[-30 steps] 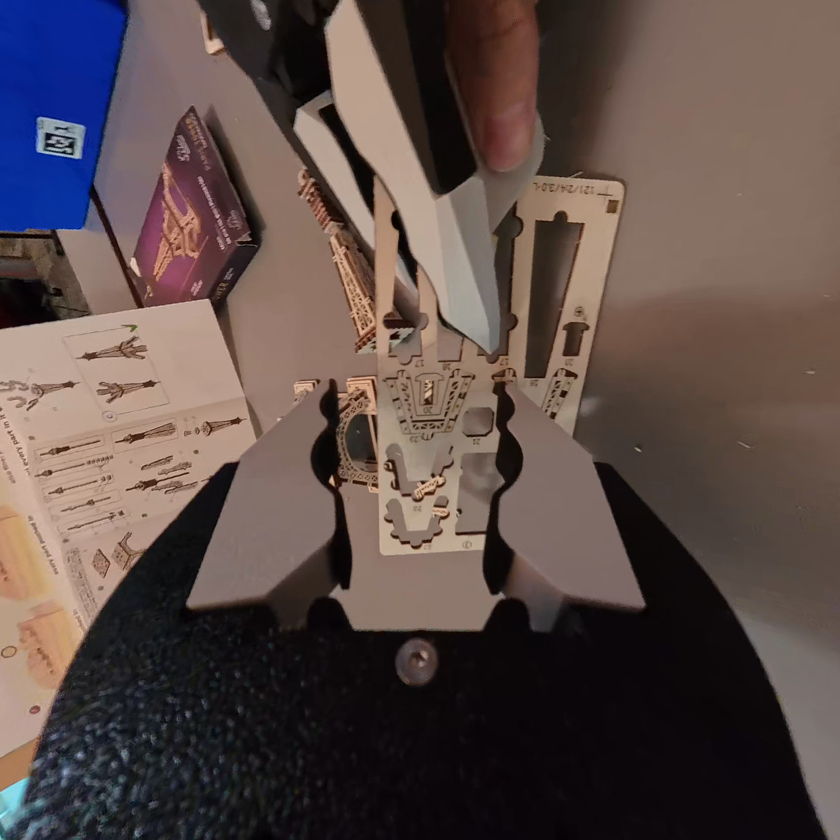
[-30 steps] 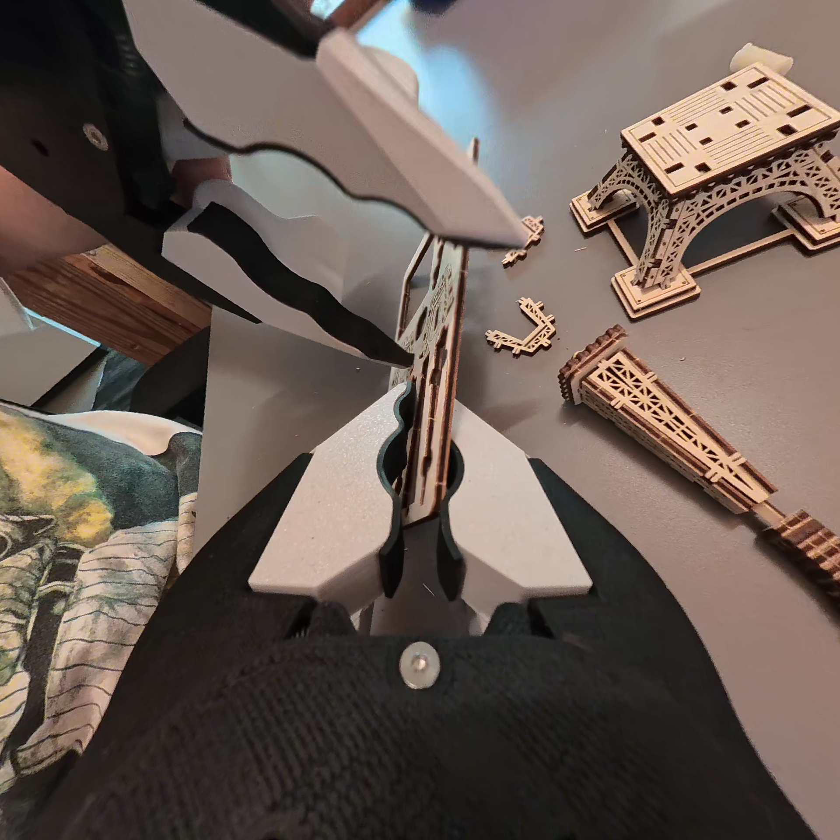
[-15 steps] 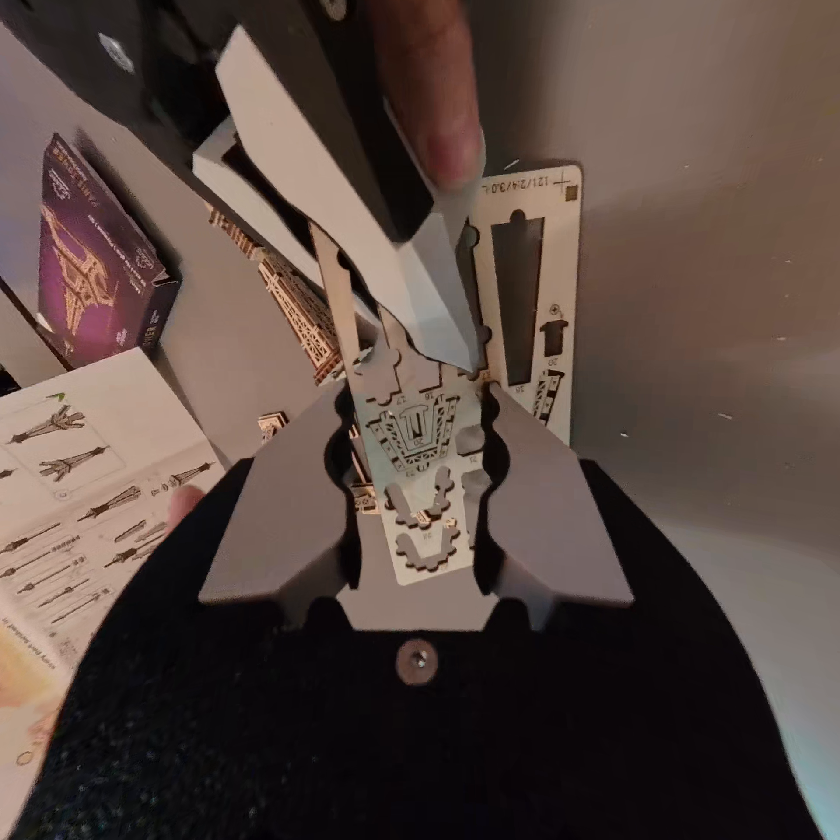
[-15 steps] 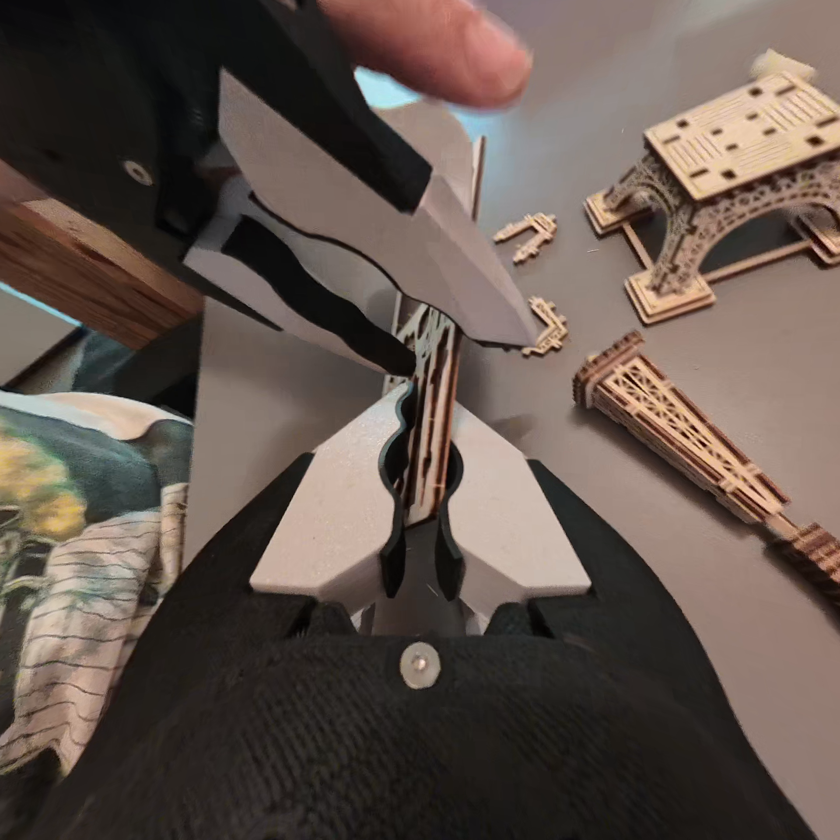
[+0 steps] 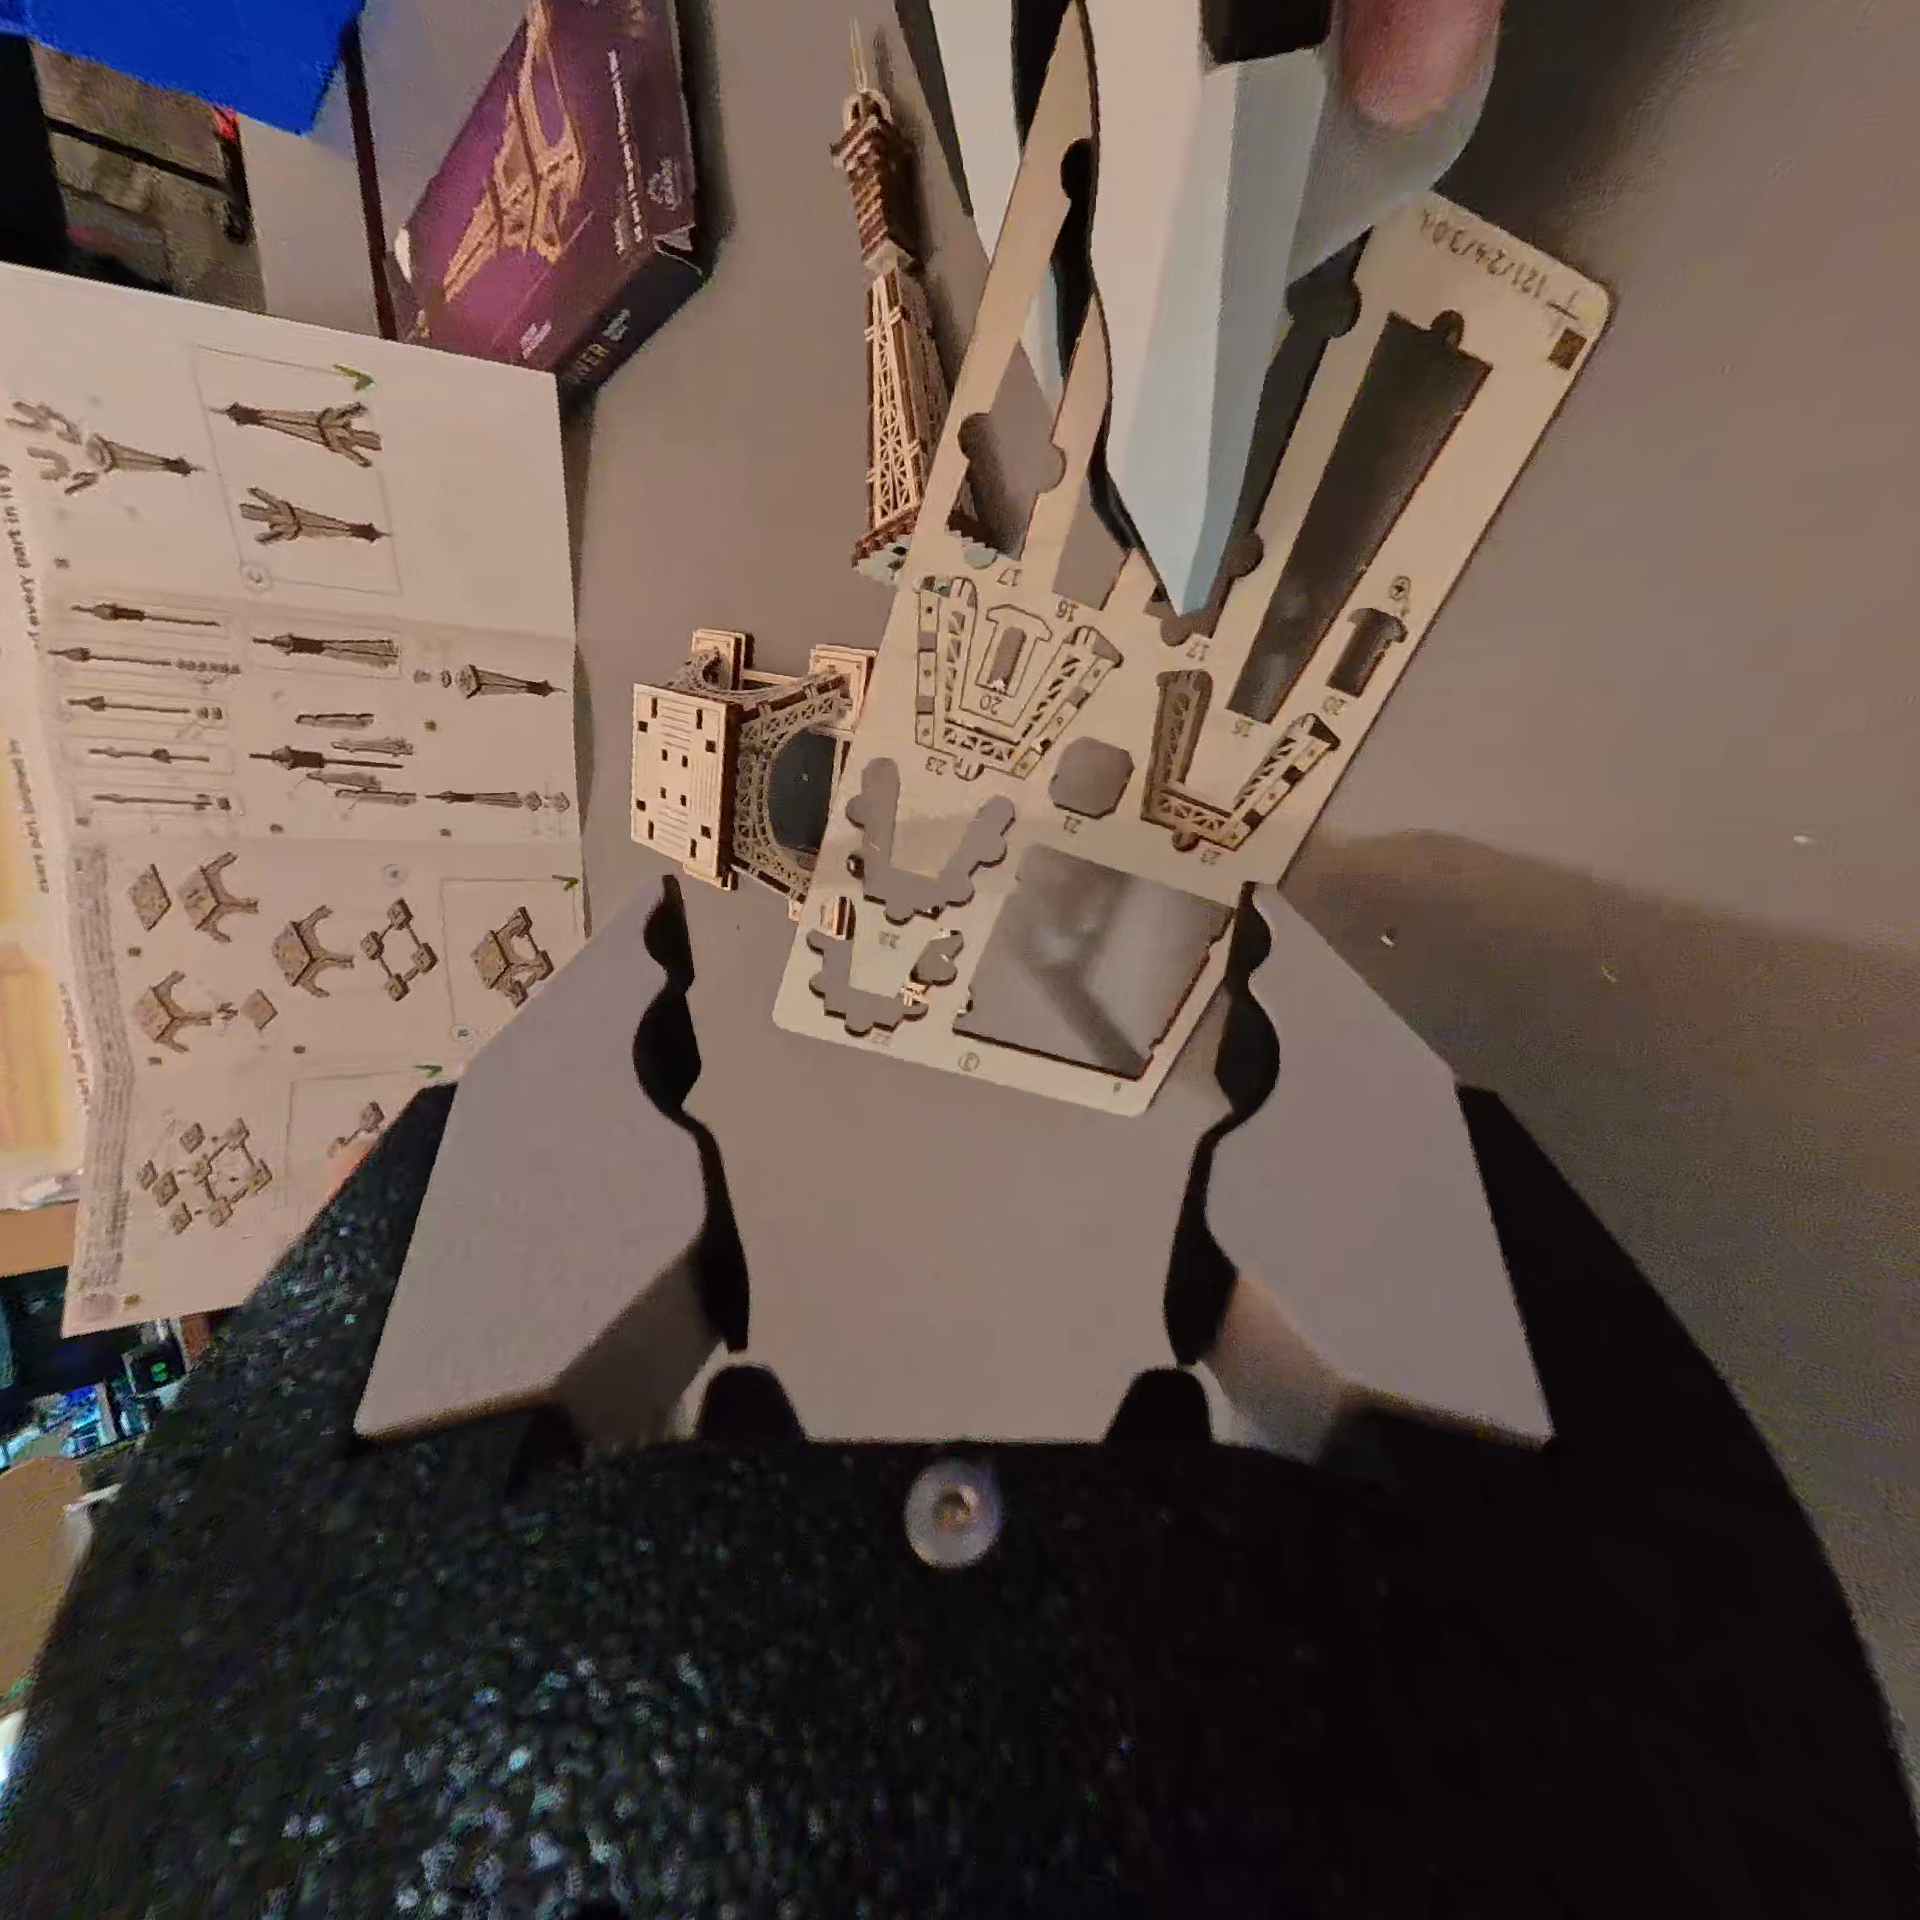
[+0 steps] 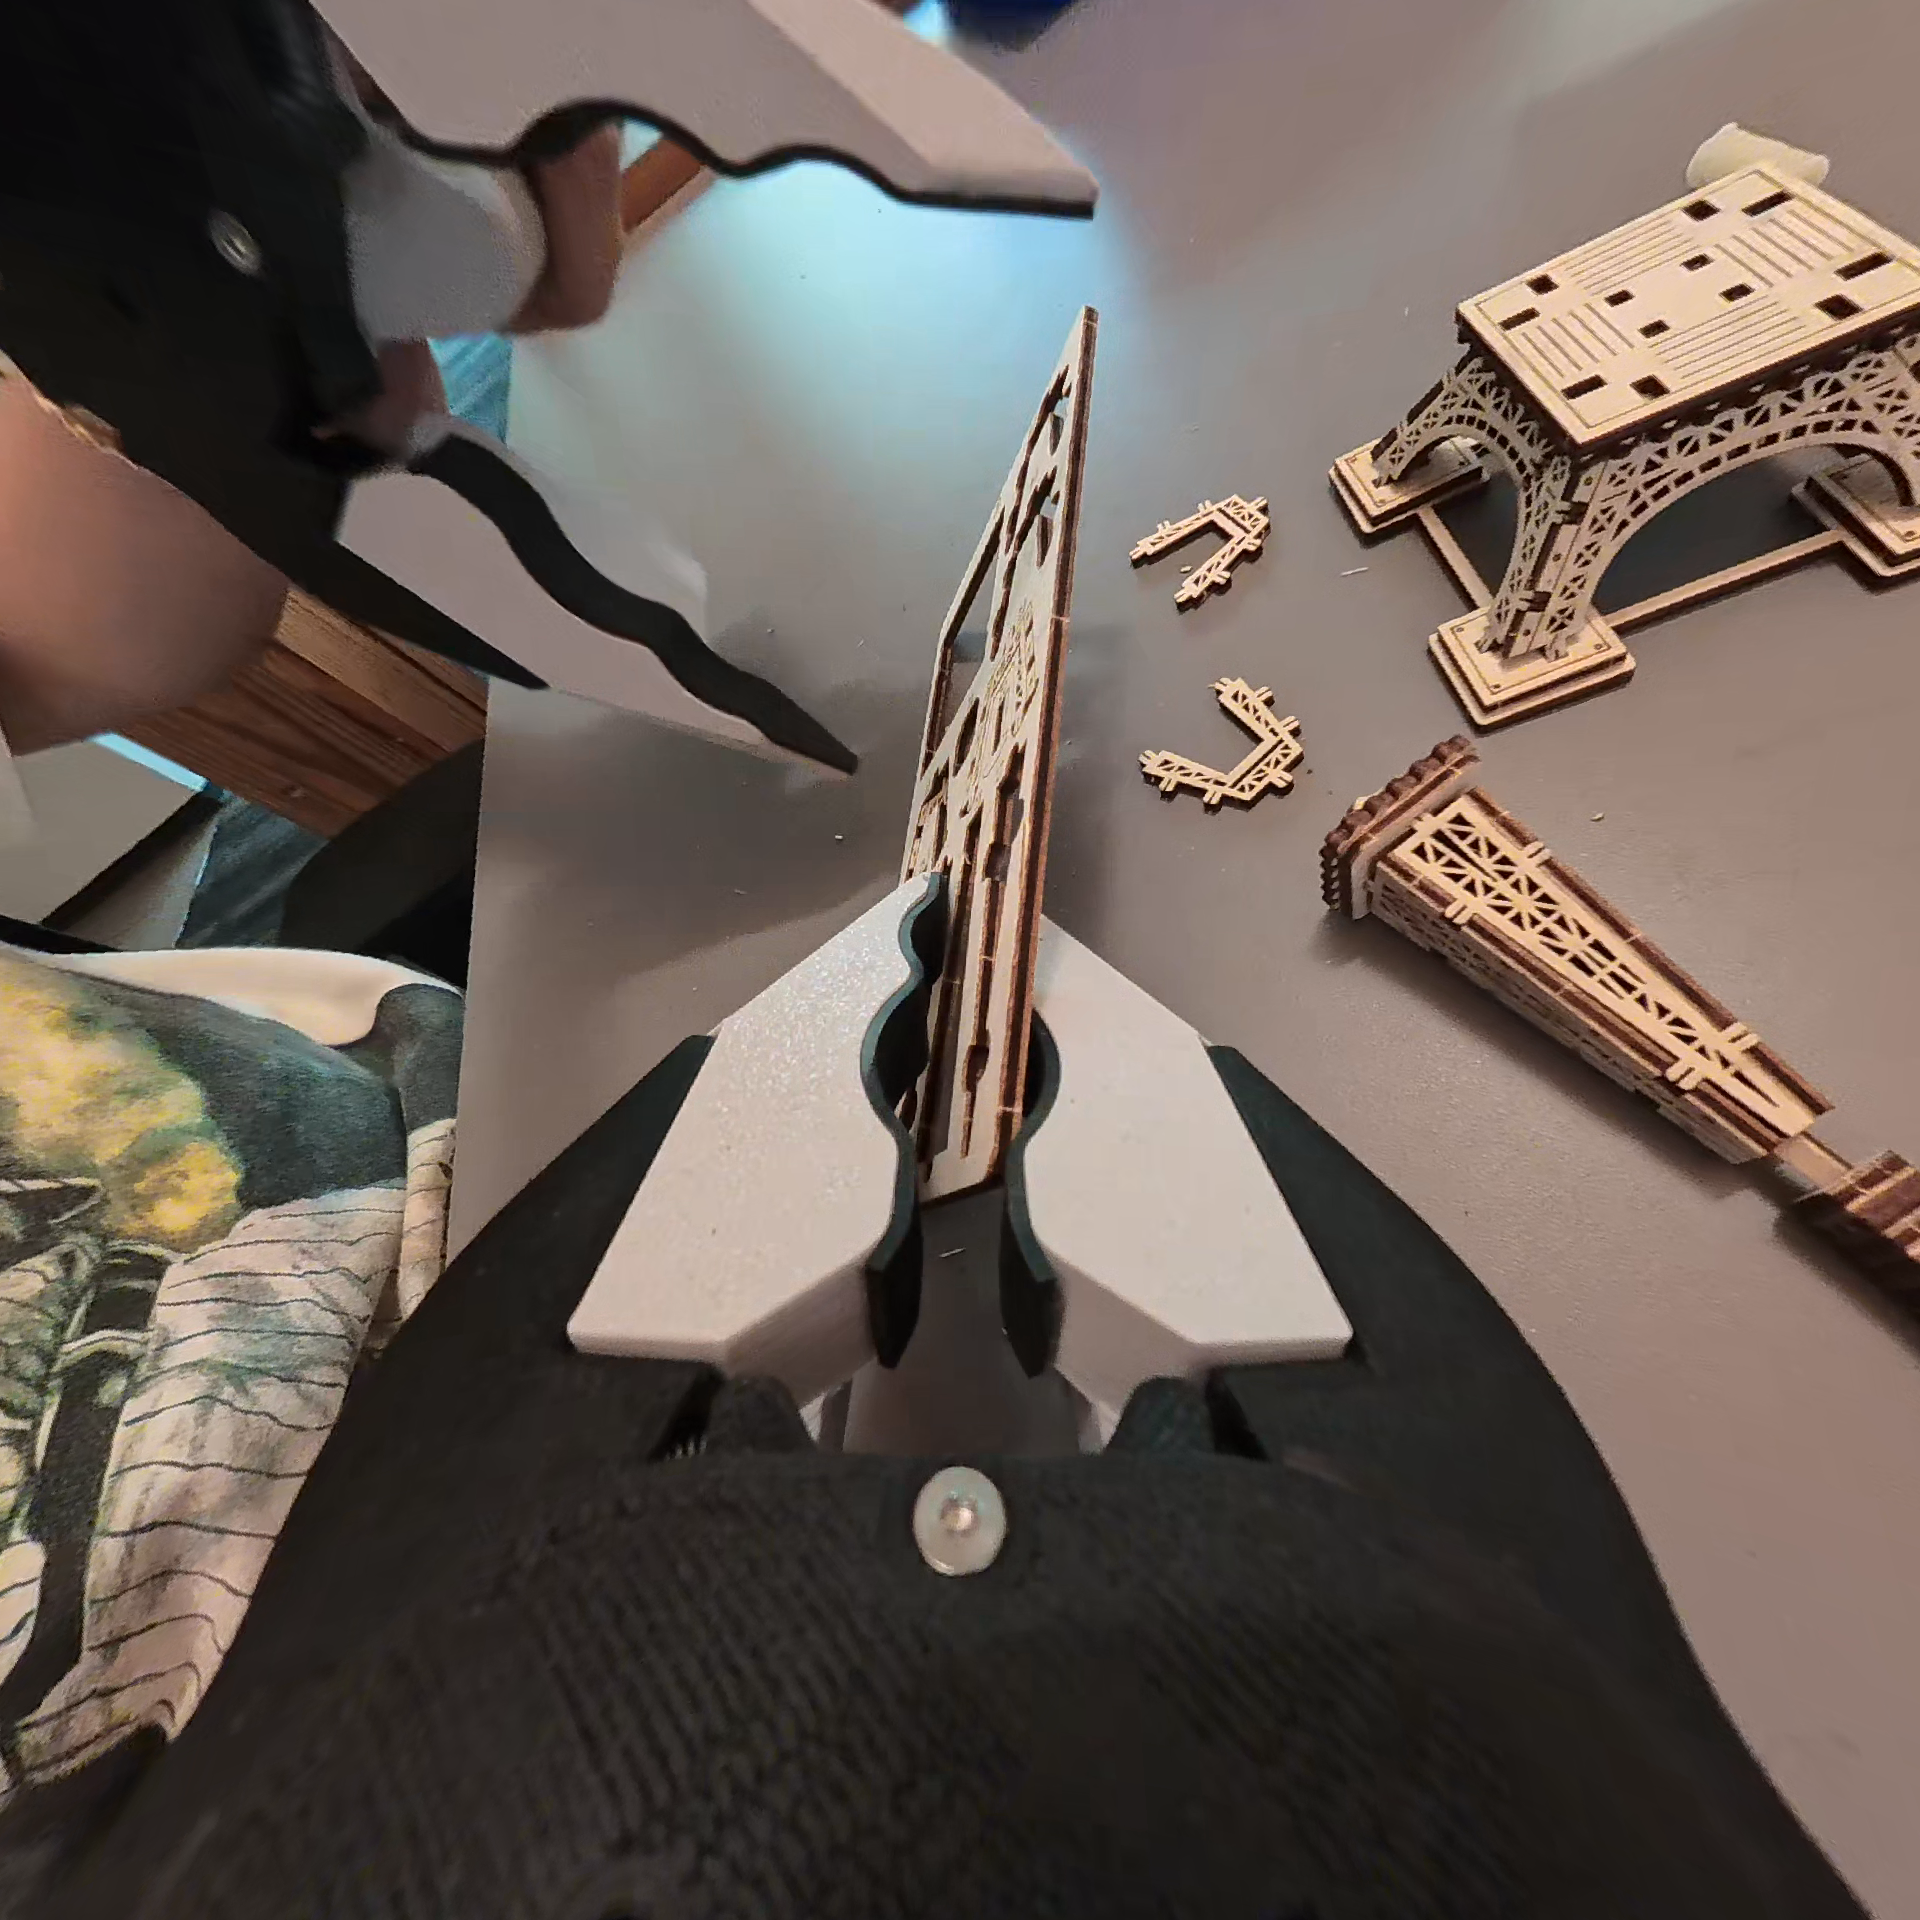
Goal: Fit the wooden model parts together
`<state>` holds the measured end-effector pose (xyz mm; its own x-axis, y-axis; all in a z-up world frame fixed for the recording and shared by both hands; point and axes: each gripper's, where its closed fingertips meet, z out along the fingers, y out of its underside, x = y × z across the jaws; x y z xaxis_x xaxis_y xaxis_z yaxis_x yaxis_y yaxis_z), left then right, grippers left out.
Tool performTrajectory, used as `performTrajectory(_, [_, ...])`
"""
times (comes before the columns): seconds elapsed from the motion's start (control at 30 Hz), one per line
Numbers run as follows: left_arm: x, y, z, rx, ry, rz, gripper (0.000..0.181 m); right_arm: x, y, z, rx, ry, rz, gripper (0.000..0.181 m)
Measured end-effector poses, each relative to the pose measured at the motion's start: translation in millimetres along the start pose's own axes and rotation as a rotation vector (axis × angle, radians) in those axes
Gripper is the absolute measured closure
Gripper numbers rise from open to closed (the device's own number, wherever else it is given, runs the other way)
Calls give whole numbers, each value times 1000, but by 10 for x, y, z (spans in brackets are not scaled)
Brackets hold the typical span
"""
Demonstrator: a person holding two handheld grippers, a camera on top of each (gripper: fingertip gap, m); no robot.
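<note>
My right gripper (image 6: 987, 935) is shut on a thin wooden parts sheet (image 6: 1003, 727) and holds it edge-up above the grey table. In the left wrist view the sheet (image 5: 1143, 748) shows flat-on, with several cut-out holes and parts still in it, and the right gripper's tip (image 5: 1184, 582) is on its upper half. My left gripper (image 5: 956, 925) is wide open and empty, and only the sheet's near end reaches between its fingertips. It also shows at the upper left of the right wrist view (image 6: 966, 478). Its lower finger (image 6: 644, 644) is just left of the sheet, apart from it.
On the table lie the built tower base (image 6: 1662, 416), the tapered tower section (image 6: 1558, 997) and two small U-shaped parts (image 6: 1236, 769). An instruction sheet (image 5: 291, 727) and a purple box (image 5: 540, 187) lie at the left. The table's front edge (image 6: 468, 831) is at the left. One gripper's finger ends stand about 6 cm off the other's.
My left gripper has opened wider and drawn back from the sheet, which earlier sat deep between its fingers. The right gripper keeps its hold, and the sheet now tilts to the right.
</note>
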<state>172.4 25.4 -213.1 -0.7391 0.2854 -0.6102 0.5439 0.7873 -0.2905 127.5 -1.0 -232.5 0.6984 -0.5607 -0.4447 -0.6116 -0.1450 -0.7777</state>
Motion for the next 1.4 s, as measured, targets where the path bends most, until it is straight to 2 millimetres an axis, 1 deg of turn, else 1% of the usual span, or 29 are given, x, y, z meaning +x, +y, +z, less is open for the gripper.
performTrajectory(0.13, [64, -78, 40, 105, -33, -110, 79, -12, -3, -4, 2, -9, -1, 178])
performTrajectory(0.3, [56, -139, 103, 127, -124, -62, 79, -33, -6, -6, 5, -28, 1, 179])
performTrajectory(0.4, [49, -188, 115, 124, -154, 12, 79, -25, -10, -11, 9, -33, 16, 179])
performTrajectory(0.43, [63, -206, 113, 121, -150, 45, 83, -39, -11, -11, 9, -46, 17, 179])
performTrajectory(0.47, [88, -229, 114, 117, -143, 91, 87, -47, -11, -11, 9, -52, 18, 179])
performTrajectory(0.57, [212, -312, 124, 92, -99, 324, 106, -37, -6, -9, 6, -55, 31, 179])
performTrajectory(0.6, [220, -332, 133, 75, -84, 380, 105, -41, -5, -8, 5, -56, 28, 179])
performTrajectory(0.63, [211, -335, 168, 50, -65, 411, 87, -107, 11, -2, -7, -92, 8, 180])
performTrajectory(0.67, [247, -326, 200, 27, 2, 429, 94, -115, 26, 17, -18, -81, -8, 180])
performTrajectory(0.7, [219, -344, 223, 16, 22, 443, 82, -85, 32, 26, -24, -55, -11, 180])
performTrajectory(0.73, [150, -375, 241, 10, 3, 454, 69, -60, 34, 29, -26, -42, -3, 179])
performTrajectory(0.77, [94, -385, 257, -4, -15, 459, 61, -31, 35, 33, -25, -29, 13, 178])
performTrajectory(0.83, [51, -371, 258, -12, -26, 437, 61, -22, 22, 22, -15, -32, 27, 179])
performTrajectory(0.87, [40, -341, 233, -15, -28, 416, 64, -12, 17, 17, -11, -26, 30, 178])
performTrajectory(0.93, [48, -285, 127, 12, -19, 341, 68, -19, 12, 13, -7, -24, 21, 179])
performTrajectory(1.0, [50, -212, -21, 53, 1, 221, 72, -27, 10, 11, -5, -27, 17, 179])
performTrajectory(1.07, [-61, -183, -179, 121, -34, 57, 80, -59, 5, 6, -1, -48, 10, 179])
performTrajectory(1.1, [-137, -178, -253, 160, -54, -40, 84, -89, 14, 9, -8, -67, 4, 180])
performTrajectory(1.13, [-174, -188, -310, 206, -45, -133, 84, -140, 31, 18, -21, -97, -11, 180])
performTrajectory(1.17, [-178, -212, -350, 252, -18, -205, 86, -187, 54, 31, -37, -118, -30, 180])
performTrajectory(1.2, [-167, -240, -378, 282, 7, -242, 90, -220, 72, 43, -50, -130, -45, 179])
performTrajectory(1.27, [-119, -250, -384, 282, 15, -208, 86, -261, 74, 64, -53, -150, -41, 180])
performTrajectory(1.33, [-170, -199, -340, 230, -51, -155, 85, -285, 82, 74, -58, -156, -52, 179])
performTrajectory(1.4, [-209, -221, -312, 222, -72, -140, 85, -313, 94, 76, -64, -163, -71, 179])
